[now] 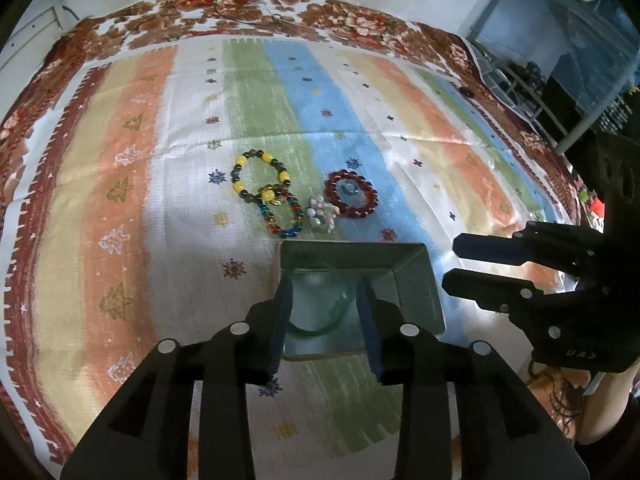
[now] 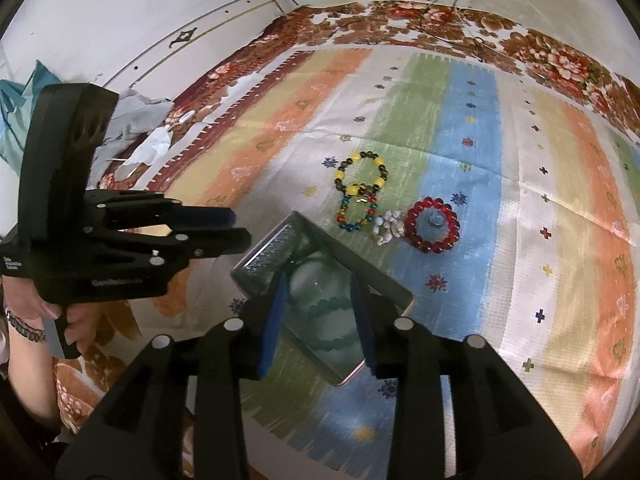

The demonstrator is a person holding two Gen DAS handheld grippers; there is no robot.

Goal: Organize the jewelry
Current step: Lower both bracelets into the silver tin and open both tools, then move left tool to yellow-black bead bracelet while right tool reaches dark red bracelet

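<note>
A dark open box (image 1: 416,280) (image 2: 384,280) lies on the striped cloth with a green bead bracelet (image 1: 316,330) (image 2: 332,304) inside. Beyond it lie a yellow-and-dark bracelet (image 1: 260,176) (image 2: 362,174), a multicolour bracelet (image 1: 284,216) (image 2: 356,212), a small shell cluster (image 1: 324,214) (image 2: 386,230) and a red bead bracelet (image 1: 352,194) (image 2: 432,224) around a small ring. My left gripper (image 1: 325,292) hovers open over the box, empty. My right gripper (image 2: 318,286) is open over the box too, empty; it shows in the left wrist view (image 1: 450,262).
The striped cloth (image 1: 160,200) lies on a floral bedspread (image 1: 280,4). A wall and cables are at the far edge. Crumpled cloth and paper (image 2: 140,128) lie at the left. Furniture (image 1: 560,60) stands at the right.
</note>
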